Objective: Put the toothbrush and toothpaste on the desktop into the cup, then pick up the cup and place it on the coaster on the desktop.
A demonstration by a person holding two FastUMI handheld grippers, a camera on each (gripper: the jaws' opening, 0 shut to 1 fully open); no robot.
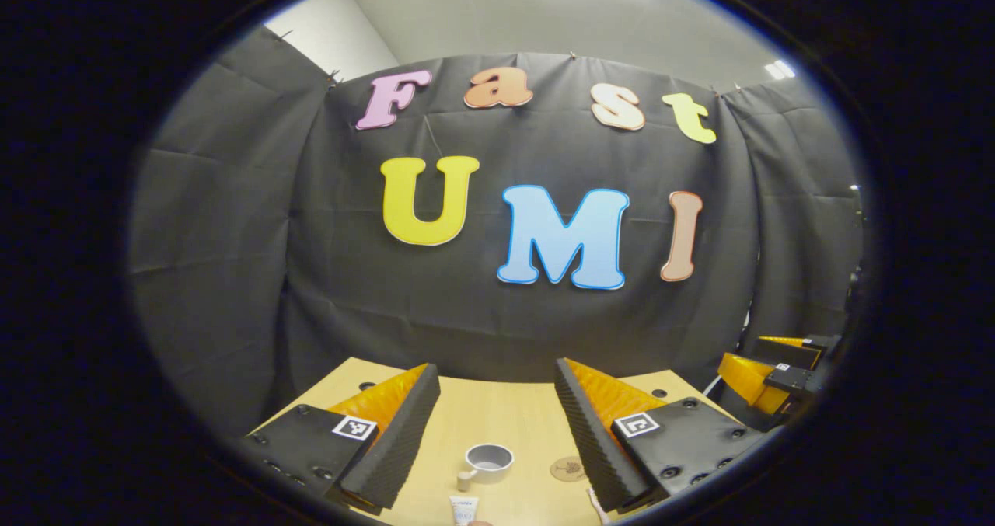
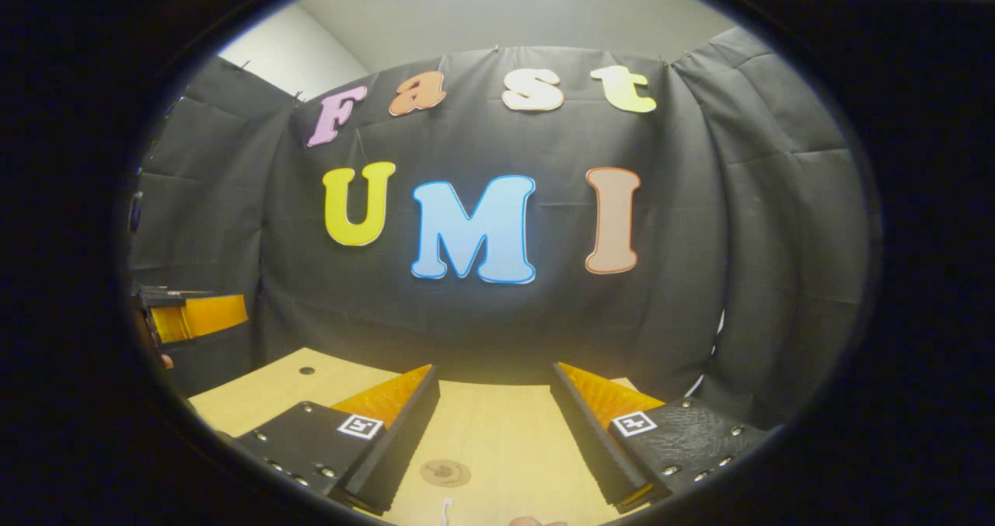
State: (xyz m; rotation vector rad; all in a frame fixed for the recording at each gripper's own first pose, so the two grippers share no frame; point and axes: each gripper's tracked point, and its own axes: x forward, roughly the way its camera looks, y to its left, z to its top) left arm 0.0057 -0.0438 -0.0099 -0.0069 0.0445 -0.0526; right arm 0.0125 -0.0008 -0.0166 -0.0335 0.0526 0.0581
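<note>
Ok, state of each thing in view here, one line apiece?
Left hand-held gripper: open, above the desktop, holding nothing.
Right hand-held gripper: open, holding nothing.
Cup: upright on the desktop, looks empty.
Toothpaste: on the desktop, outside the cup.
Coaster: flat, bare.

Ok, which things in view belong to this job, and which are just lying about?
Job: cup, empty on the desk; toothpaste at the near edge; coaster; both grippers, open, the left gripper and the right gripper.
Just there: wooden desk; nothing else loose that I can make out.
</note>
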